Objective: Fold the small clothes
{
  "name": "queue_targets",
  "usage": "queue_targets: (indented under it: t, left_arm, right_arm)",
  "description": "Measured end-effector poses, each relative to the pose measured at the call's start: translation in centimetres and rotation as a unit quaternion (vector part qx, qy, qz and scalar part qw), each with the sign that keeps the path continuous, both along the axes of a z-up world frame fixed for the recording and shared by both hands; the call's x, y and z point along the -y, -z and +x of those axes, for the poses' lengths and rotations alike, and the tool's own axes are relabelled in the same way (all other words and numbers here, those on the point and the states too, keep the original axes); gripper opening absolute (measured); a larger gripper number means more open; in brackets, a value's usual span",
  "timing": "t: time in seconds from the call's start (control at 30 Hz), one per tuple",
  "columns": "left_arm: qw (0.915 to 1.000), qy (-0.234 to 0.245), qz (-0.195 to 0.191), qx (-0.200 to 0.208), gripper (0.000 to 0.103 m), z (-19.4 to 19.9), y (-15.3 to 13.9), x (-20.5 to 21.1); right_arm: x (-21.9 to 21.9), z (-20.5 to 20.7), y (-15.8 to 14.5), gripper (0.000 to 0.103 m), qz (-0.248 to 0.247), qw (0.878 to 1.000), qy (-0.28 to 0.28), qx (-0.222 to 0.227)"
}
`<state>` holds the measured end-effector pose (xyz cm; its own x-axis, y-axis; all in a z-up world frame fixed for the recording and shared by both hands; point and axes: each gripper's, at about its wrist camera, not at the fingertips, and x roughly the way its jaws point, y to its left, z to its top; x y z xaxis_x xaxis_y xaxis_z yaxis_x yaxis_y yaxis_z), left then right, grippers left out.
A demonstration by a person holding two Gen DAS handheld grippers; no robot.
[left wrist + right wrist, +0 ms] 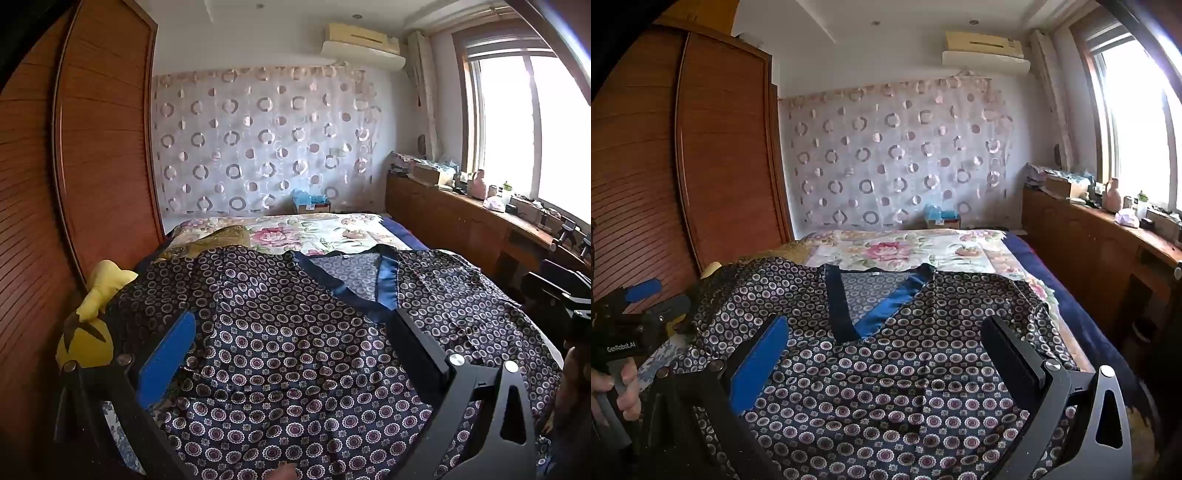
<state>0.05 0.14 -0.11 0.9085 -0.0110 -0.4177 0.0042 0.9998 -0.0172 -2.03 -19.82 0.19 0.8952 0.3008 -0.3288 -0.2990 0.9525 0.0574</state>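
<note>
While the top (886,369) lies flat on the bed (960,254), collar away, both grippers hover side by side over its near hem: left (291,354), right (886,354), fingers wide, holding nothing.

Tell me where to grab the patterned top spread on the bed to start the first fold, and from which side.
Probably the patterned top at its left sleeve edge, near the yellow plush toy. Bring the open left gripper in from the left, low and flat: the cloth lies spread front-up with its V-neck at the far end, so only outer edges offer a pinchable hem.
</note>
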Motion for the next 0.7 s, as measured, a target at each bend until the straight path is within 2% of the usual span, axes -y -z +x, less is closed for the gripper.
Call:
queue_targets:
  t: [0.17, 0.2, 0.7]
  left_arm:
    - [1.0, 0.008, -0.006, -0.001, 0.103, 0.06, -0.05, -0.55]
    - [1.0, -0.004, 0.007, -0.001, 0.103, 0.28, 0.27, -0.46]
    - [0.9999, -0.008, 0.012, 0.002, 0.103, -0.08, 0.02, -0.12]
  right_arm:
    - [0.08, -0.06, -0.05, 0.103, 0.004, 1.0, 0.0, 0.0]
    - [0.09, -0.05, -0.11, 0.103, 0.005, 1.0, 0.0, -0.001]
    - [0.06, 0.14, 0.17, 0.103, 0.001, 1.0, 0.001, 0.0]
